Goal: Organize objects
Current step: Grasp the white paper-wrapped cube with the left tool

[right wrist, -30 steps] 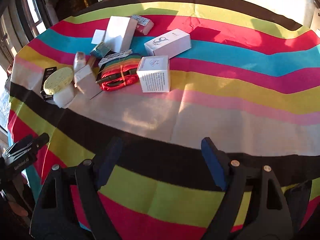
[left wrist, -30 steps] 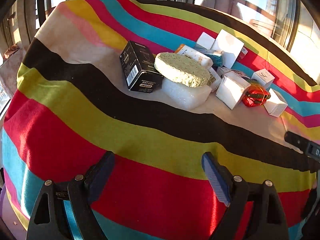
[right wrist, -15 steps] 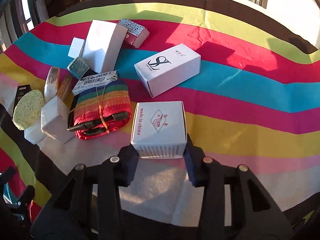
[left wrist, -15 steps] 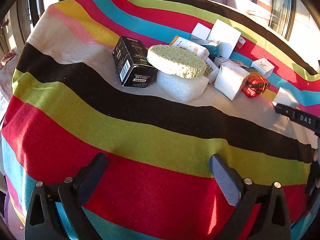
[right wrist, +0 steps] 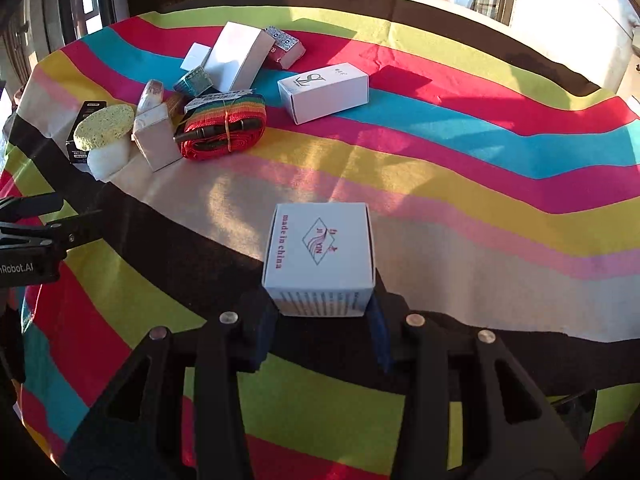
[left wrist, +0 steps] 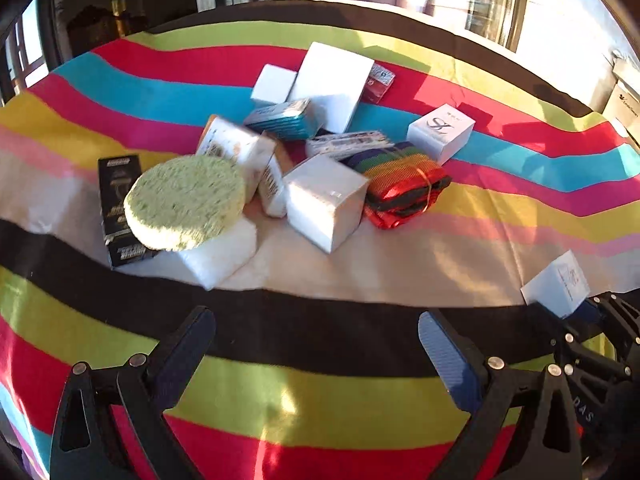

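Both wrist fisheyes angled down at striped tablecloth (left wrist: 280,400) — sharing box clutter (right wrist: 224,92)

Tablecloth (right wrist: 460,128): wavy bands of lime green, red, turquoise, magenta, yellow, pink, cream and black.

Square box (right wrist: 320,256): white, with red lettering and a thin diamond emblem on top and fine dark lines of print on the near face.

Long box (right wrist: 324,92): white, black monogram.

Strap bundle (right wrist: 224,124): rainbow-striped webbing, mostly red at the edges, with a dark buckle and a thin yellow band round it.

Round sponge (left wrist: 186,202): pale yellow-green, speckled.

Foam block (left wrist: 218,254) under it: plain white.

Flat carton (left wrist: 120,208): black with pale print.

Small box (left wrist: 286,120): teal, patterned.

Tall box (left wrist: 332,84): unmarked white.

Gripper fingers (left wrist: 448,356): black, blue pads.
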### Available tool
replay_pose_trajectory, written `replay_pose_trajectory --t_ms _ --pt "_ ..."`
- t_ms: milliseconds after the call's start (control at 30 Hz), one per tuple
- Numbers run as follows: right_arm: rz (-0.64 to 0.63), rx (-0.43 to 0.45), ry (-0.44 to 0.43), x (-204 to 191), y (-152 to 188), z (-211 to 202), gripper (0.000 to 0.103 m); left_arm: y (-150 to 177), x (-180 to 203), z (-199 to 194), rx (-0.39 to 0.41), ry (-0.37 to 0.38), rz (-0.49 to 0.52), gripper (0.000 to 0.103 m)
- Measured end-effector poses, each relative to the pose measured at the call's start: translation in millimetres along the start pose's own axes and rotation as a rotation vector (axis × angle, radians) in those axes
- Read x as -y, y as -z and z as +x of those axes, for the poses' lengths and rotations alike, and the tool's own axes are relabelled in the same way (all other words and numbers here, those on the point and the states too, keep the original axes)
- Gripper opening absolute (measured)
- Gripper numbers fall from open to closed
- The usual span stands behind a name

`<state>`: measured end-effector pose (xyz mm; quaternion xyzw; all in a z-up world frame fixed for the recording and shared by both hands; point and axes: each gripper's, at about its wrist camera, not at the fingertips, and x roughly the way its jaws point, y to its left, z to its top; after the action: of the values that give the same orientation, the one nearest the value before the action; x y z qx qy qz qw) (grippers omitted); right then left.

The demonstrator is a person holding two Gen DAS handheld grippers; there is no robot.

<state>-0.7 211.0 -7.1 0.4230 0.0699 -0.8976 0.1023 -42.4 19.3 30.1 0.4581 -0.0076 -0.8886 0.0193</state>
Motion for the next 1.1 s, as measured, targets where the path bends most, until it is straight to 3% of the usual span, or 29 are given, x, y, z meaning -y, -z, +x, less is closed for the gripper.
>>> replay_pose_trajectory --t_ms 67,200,267,333,467,600,833,1033,1100 --pt "0.007 0.000 -0.003 1.8 -1.2 2.1 0.046 -10.3 8.0 0.6 0.045 -0.084 0.021 0.102" --pt "0.013 -0.001 -0.003 2.9 -1.8 3.9 0.046 -37.0 20.2 22.0 0.046 -0.114 0.112 0.102" --pt "0.017 -0.001 -0.006 3.5 -1.5 4.1 0.046 -41.3 25.1 34.9 0.025 -0.115 0.164 0.094" --pt "0.023 0.000 -0.011 4.7 -1.5 3.9 0.046 -35.9 24.5 35.3 0.013 -0.052 0.162 0.053" --pt "0.031 0.000 -0.018 6.1 -1.8 4.0 0.046 -8.3 18.5 9.0 0.083 0.020 0.119 0.053" --pt "0.031 0.001 -0.021 6.5 -1.8 3.8 0.046 24.8 1.3 -20.9 0.097 0.085 0.045 0.053" --pt "0.030 0.001 -0.020 6.7 -1.8 3.9 0.046 75.2 -23.7 -60.7 0.155 0.057 -0.025 0.053" --pt "0.031 0.001 -0.022 6.8 -1.9 4.1 0.047 95.7 -45.8 -59.4 0.149 0.040 -0.117 0.053" --pt "0.028 0.002 -0.020 6.5 -1.6 4.2 0.047 99.7 -51.3 -67.2 0.179 0.039 -0.148 0.053"
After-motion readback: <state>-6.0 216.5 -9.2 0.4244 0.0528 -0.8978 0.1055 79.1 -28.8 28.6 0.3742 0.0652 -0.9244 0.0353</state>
